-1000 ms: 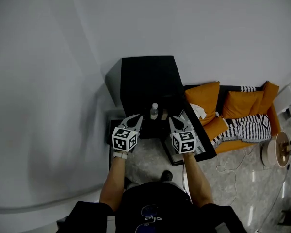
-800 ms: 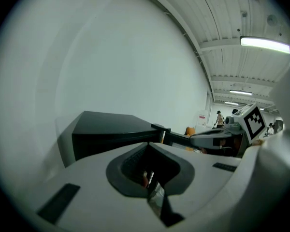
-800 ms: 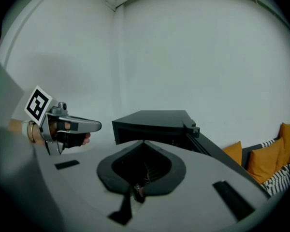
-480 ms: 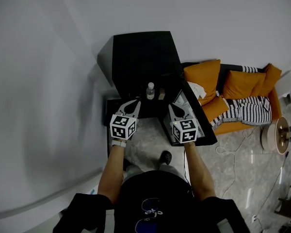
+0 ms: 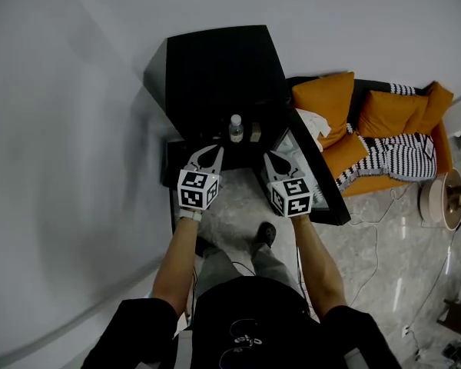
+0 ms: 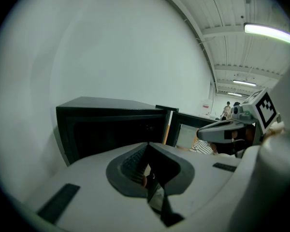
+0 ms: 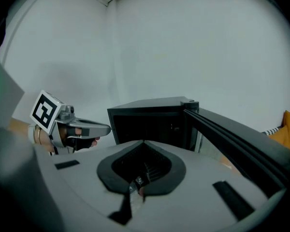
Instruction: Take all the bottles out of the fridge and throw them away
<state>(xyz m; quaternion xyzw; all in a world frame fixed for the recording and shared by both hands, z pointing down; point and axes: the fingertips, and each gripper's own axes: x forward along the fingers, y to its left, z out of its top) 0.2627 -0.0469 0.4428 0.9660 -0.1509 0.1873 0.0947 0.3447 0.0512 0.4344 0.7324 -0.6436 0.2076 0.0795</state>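
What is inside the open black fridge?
One clear bottle stands at the open front of the fridge. Deeper inside is hidden under its top and too dark.

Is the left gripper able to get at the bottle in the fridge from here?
Probably yes: the fridge door stands open and nothing shows between the left gripper and the bottle. Its jaws are shut, so they must open first.

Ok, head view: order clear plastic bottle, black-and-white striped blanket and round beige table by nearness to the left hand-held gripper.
1. Clear plastic bottle, just ahead, at the black fridge.
2. Black-and-white striped blanket, to the right.
3. Round beige table, far right.
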